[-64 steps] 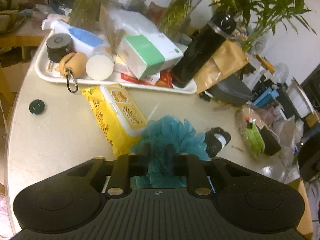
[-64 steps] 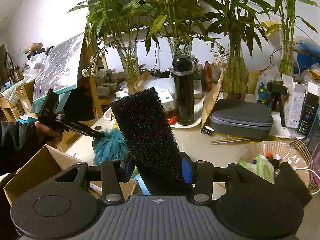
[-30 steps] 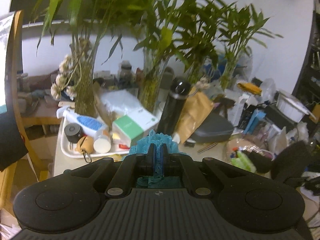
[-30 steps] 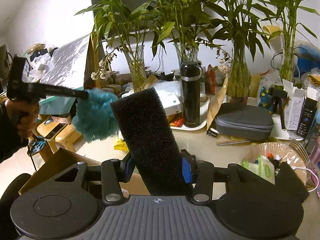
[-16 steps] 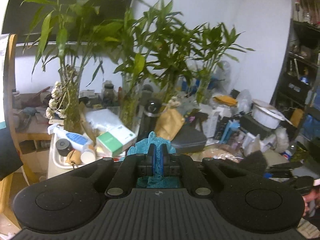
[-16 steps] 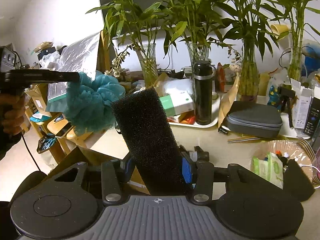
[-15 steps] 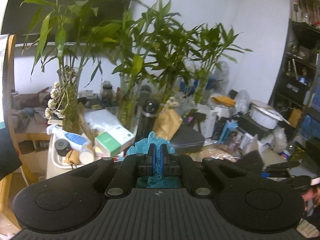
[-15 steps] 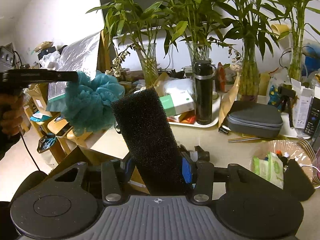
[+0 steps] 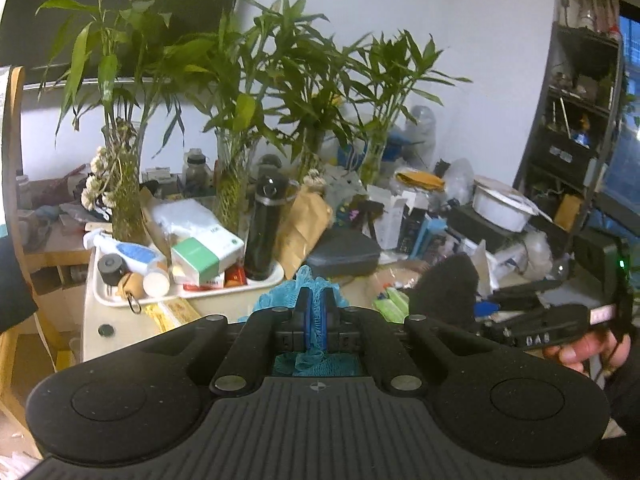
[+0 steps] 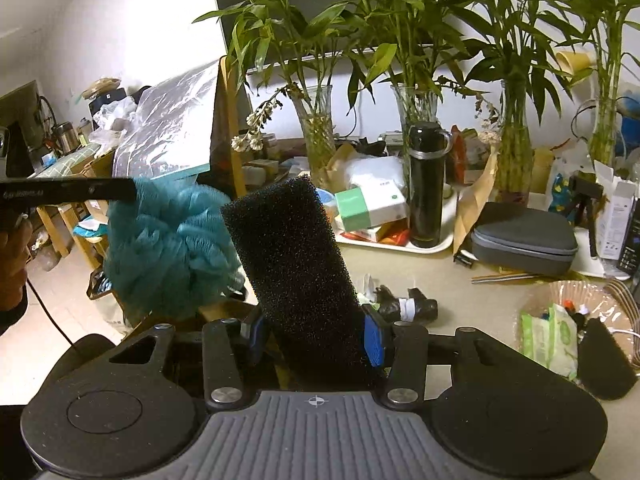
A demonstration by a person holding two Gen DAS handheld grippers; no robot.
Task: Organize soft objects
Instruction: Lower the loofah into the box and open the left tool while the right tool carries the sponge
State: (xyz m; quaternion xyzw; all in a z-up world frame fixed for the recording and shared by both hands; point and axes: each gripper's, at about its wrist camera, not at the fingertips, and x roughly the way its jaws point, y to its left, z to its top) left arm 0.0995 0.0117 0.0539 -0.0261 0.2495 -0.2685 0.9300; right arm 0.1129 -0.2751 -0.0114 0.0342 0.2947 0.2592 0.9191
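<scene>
My left gripper (image 9: 315,300) is shut on a teal mesh bath pouf (image 9: 276,300), which bulges out past the fingers. In the right wrist view the same pouf (image 10: 168,248) hangs in the air from the left gripper (image 10: 130,191), just left of the black foam block (image 10: 296,272). The block stands upright with my right gripper (image 10: 316,340) shut on its lower part. From the left wrist view the foam block (image 9: 448,292) and the right gripper (image 9: 500,308) appear at the right, with a hand (image 9: 580,352) on the handle.
A white tray (image 10: 400,246) on the beige table (image 10: 460,292) carries a black bottle (image 10: 426,184) and a green-and-white box (image 10: 368,204). A grey zip case (image 10: 524,240), vases of bamboo, a basket (image 10: 616,292) of wipes and a cardboard edge (image 10: 214,312) surround me.
The left gripper has lifted the pouf off the table and carried it back from the tray, close beside the foam block. The right gripper keeps its hold on the foam and has barely moved.
</scene>
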